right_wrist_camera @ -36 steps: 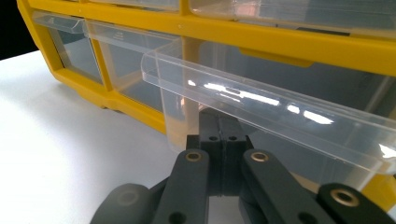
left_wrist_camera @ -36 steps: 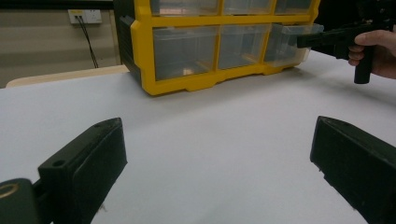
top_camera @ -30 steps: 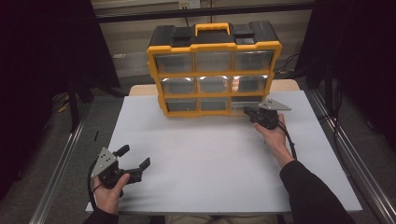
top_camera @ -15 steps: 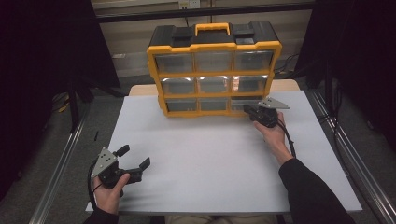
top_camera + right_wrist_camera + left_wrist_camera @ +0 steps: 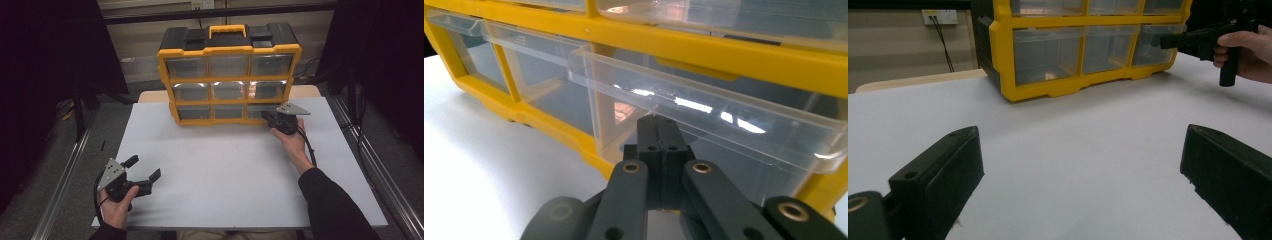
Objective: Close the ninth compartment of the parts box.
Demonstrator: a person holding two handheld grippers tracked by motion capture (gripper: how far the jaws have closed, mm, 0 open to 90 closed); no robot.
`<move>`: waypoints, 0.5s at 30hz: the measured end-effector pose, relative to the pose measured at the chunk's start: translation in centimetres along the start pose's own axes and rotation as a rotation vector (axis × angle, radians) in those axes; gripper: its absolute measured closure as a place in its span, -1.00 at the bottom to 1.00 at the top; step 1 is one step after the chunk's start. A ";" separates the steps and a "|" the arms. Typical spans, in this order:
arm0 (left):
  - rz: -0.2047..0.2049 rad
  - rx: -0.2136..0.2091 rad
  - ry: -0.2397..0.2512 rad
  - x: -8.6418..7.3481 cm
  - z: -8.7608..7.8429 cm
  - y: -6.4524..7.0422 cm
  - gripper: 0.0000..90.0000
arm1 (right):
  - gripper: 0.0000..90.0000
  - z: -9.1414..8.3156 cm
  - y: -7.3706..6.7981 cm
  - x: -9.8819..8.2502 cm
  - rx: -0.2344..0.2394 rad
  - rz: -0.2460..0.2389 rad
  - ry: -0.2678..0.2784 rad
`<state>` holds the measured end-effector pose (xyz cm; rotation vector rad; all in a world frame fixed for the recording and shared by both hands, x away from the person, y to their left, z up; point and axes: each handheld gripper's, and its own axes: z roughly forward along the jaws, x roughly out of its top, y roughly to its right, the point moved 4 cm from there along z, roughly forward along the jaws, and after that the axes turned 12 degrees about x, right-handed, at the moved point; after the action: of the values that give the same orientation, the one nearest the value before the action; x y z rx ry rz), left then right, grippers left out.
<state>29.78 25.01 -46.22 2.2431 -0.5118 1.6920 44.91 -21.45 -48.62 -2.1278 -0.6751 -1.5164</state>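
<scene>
We see a yellow drawer organizer [image 5: 229, 75] standing upright at the far middle of the white desk [image 5: 225, 170], its clear drawers facing us. Our right hand-held gripper [image 5: 266, 117] has its jaws pressed together with nothing between them, tips against the bottom-right drawer [image 5: 704, 125], which sits slightly pulled out. Our left hand-held gripper [image 5: 145, 170] rests near the desk's front left corner, jaws spread wide and empty, well apart from the organizer.

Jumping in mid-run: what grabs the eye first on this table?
The yellow organizer, with its black top and clear drawers, stands at the far edge of the white table. The right gripper is up against its bottom right drawer, jaws pressed together just under the clear lip. The left gripper sits open at the near left corner.
</scene>
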 end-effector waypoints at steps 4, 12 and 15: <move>-0.001 0.000 0.000 0.0 0.0 0.0 -0.92 | 1.00 0.2 0.1 0.1 -0.016 0.004 0.000; 0.001 0.001 -0.001 0.0 0.0 0.0 -0.92 | 1.00 0.3 0.4 0.3 -0.027 -0.006 0.007; 0.000 0.000 -0.002 0.0 0.0 0.0 -0.92 | 1.00 0.3 0.5 0.4 -0.031 -0.006 0.009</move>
<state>29.78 25.01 -46.25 2.2453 -0.5126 1.6901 45.59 -21.60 -48.41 -2.1423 -0.6586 -1.5487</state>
